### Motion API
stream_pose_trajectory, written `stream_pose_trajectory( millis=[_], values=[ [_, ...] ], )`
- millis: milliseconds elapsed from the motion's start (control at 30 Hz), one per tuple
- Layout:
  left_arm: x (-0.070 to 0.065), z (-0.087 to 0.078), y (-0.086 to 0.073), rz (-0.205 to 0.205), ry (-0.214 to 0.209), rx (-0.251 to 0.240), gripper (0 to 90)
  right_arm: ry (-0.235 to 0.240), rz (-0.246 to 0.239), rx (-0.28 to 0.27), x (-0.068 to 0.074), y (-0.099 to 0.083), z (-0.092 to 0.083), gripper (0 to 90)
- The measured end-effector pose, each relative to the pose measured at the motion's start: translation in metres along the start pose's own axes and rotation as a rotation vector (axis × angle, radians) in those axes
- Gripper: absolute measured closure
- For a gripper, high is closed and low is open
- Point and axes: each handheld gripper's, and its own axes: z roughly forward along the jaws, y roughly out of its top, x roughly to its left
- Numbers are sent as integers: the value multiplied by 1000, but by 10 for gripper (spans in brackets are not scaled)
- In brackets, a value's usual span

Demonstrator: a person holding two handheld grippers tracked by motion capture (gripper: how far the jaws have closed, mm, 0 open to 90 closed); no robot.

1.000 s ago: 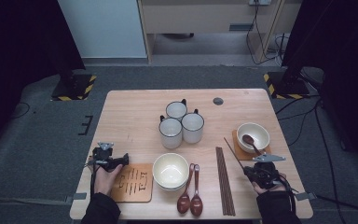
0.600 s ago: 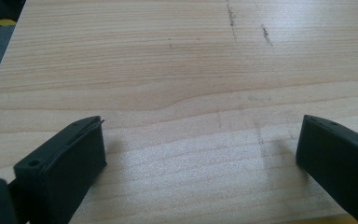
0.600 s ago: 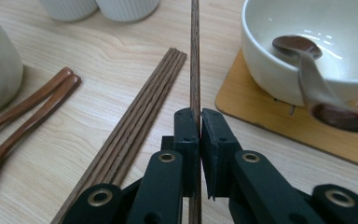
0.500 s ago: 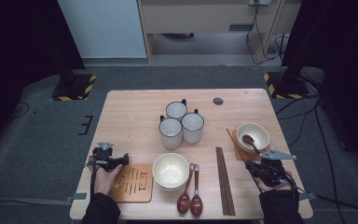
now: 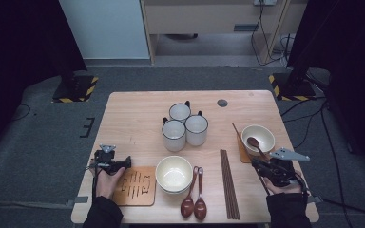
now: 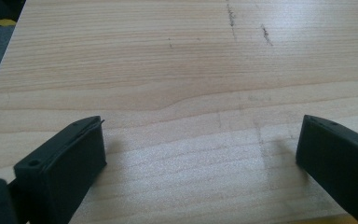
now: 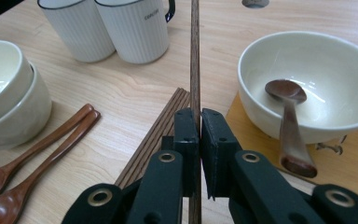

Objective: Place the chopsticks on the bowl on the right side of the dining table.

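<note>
My right gripper (image 5: 257, 164) (image 7: 199, 114) is shut on one dark wooden chopstick (image 5: 238, 134) (image 7: 195, 56), held clear of the table at the right front. The stick points away from me, past the left side of a white bowl (image 5: 266, 132) (image 7: 279, 119). That bowl holds a brown spoon (image 5: 255, 145) (image 7: 289, 116) and stands on a wooden coaster (image 5: 243, 153) (image 7: 349, 158). My left gripper (image 5: 125, 163) (image 6: 200, 144) is open near the front left edge, with only bare tabletop between its fingers.
Several more chopsticks (image 5: 229, 185) (image 7: 154, 135) lie left of my right gripper. Two brown spoons (image 5: 195, 194) (image 7: 37, 149) and stacked white bowls (image 5: 173, 173) (image 7: 9, 102) sit at front centre. Three white mugs (image 5: 185, 126) (image 7: 121, 28) stand mid-table. A second coaster (image 5: 135, 186) lies beside my left hand.
My right gripper has risen with the chopstick, and the stick's far tip now reaches farther up beside the bowl. The left gripper has not moved.
</note>
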Motion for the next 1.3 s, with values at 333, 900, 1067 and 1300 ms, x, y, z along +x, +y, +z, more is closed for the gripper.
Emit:
stream_pose_trajectory(
  millis=[333, 900, 1067, 1300],
  values=[
    [0, 0, 0, 0, 0, 0, 4, 8, 2, -30, -1, 8, -7, 852],
    [0, 0, 0, 0, 0, 0, 5, 10, 31, -81, -10, 21, -20, 852],
    [0, 0, 0, 0, 0, 0, 4, 8, 32, -93, -12, 24, -23, 852],
    [0, 0, 0, 0, 0, 0, 4, 3, 35, -108, -16, 28, -26, 852]
  ],
)
